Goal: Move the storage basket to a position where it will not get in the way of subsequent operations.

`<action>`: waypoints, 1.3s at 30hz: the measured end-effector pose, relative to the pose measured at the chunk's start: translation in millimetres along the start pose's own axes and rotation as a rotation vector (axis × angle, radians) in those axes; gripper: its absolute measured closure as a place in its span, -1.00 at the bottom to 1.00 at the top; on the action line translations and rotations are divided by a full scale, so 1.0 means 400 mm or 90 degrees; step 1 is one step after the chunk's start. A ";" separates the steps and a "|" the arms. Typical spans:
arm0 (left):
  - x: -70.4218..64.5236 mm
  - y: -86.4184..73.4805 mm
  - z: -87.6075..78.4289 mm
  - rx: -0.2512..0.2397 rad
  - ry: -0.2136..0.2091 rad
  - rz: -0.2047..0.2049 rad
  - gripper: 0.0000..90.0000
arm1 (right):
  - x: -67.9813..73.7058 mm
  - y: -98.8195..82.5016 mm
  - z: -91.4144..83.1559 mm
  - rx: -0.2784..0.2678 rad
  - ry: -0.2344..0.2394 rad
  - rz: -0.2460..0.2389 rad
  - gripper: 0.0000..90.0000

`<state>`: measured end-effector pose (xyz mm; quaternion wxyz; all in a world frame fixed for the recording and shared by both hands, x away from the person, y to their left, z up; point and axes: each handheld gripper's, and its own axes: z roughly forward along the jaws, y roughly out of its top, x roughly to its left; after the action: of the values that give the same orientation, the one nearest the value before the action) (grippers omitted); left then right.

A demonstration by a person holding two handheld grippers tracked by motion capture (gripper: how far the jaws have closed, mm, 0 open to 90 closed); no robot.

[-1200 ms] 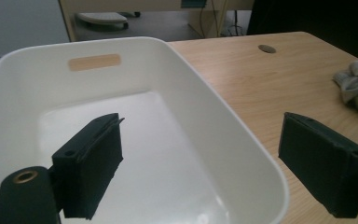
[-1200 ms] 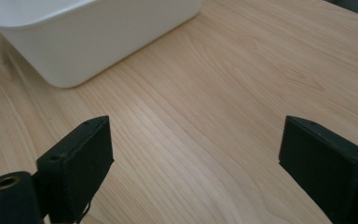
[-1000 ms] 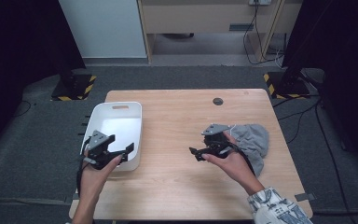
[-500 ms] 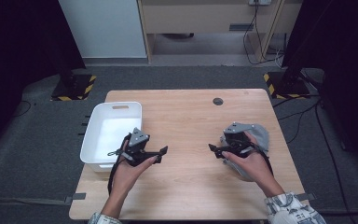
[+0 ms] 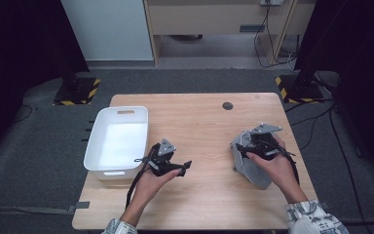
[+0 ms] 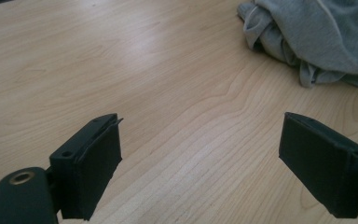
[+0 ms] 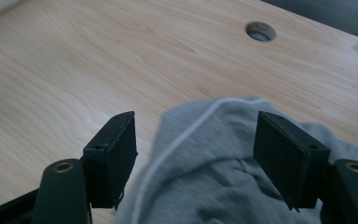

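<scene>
Grey cloth (image 7: 223, 163) bunches between the right gripper (image 7: 196, 154) jaws, which have been closing, seemingly not yet pinching. The left gripper (image 6: 200, 158) gapes empty over bare table (image 6: 121, 70), the cloth lying ahead.

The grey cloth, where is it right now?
In the high view the grey cloth lies bunched on the table's right side, under the right gripper, far across from the white bin.
</scene>
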<state>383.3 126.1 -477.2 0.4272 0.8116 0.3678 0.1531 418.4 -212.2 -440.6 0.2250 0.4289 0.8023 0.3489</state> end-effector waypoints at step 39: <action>0.008 -0.064 0.016 0.022 0.035 -0.002 -0.72 | 0.068 -0.104 0.149 0.080 0.075 0.035 -0.25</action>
<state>377.2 134.1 -502.0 0.4030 0.8139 0.3831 0.1683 421.2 -183.7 -512.7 0.1405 0.4431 0.8222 0.3284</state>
